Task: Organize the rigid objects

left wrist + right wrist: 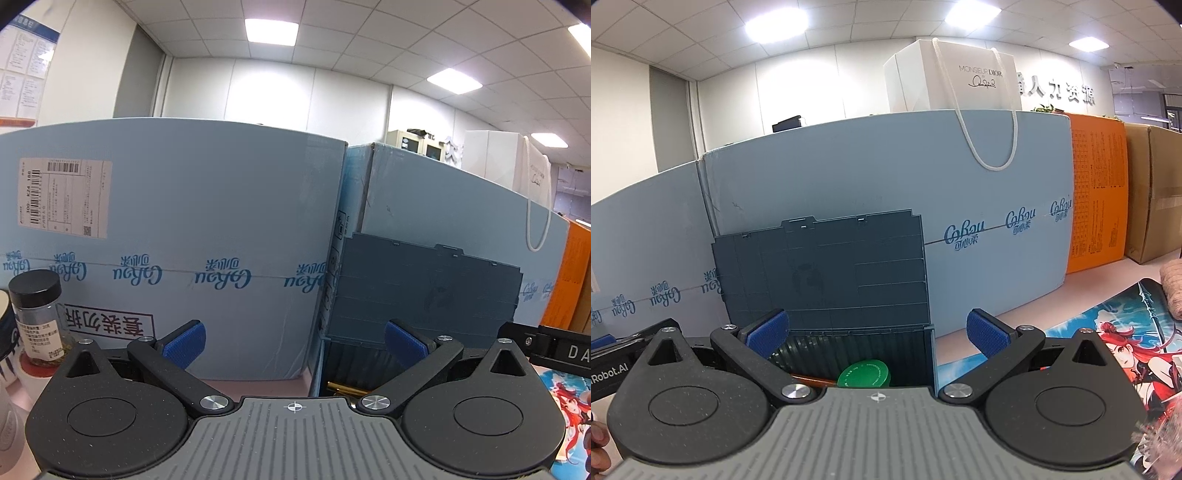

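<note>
Two large pale-blue printed cardboard cartons [207,206] are seen standing side by side beyond both pairs of fingers, filling most of each view. A white paper carrier bag with cord handles [945,77] is set on top of the right-hand carton. An orange printed box [1097,192] and a brown cardboard box [1156,192] are ranged to the right of the cartons. A dark grey-blue plastic storage box with its hinged lid raised [827,269] is leaned against the cartons, directly ahead of the right gripper [877,336]; its open bin lies between and just beyond the blue-padded fingers [768,332], which are held wide apart with nothing between them. A round green plastic lid [864,373] is seen inside the bin, close below the right fingers, beside a thin orange edge that cannot be identified. An illustrated desk mat [1108,332] is spread on the pale pink table [1027,310] to the right. The left gripper [293,345] is likewise held spread and empty, its fingers [186,341] fronting the left carton. A clear spice jar with a black cap [37,314] is stood left of the left fingers.
</note>
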`<state>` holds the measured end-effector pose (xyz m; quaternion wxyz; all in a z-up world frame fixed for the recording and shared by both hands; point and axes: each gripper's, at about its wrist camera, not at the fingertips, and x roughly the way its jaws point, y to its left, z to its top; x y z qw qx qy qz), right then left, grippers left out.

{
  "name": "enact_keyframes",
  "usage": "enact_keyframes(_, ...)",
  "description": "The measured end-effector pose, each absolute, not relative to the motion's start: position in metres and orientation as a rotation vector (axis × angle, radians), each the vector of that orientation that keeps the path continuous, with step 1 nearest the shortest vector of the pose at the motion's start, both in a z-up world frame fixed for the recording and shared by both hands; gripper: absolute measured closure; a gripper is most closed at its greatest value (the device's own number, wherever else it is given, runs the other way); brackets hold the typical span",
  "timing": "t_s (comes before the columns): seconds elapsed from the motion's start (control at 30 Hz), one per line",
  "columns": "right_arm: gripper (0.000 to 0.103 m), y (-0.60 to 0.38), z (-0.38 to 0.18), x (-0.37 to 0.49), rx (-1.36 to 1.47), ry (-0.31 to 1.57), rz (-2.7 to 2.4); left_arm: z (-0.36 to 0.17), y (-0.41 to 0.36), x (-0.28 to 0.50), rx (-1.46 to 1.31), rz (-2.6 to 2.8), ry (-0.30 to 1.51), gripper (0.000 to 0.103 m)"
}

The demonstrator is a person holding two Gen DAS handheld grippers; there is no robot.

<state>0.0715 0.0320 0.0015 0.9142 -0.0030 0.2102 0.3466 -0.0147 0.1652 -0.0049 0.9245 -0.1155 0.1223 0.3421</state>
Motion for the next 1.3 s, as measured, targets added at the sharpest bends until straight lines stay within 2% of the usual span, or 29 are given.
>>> enact_keyframes(1.3,0.000,0.0368,-0.0024,0.0678,-0.028,0.427,0.673,-0.0062,0.1695,-0.0141,-0.249,0.696,0.267,0.000)
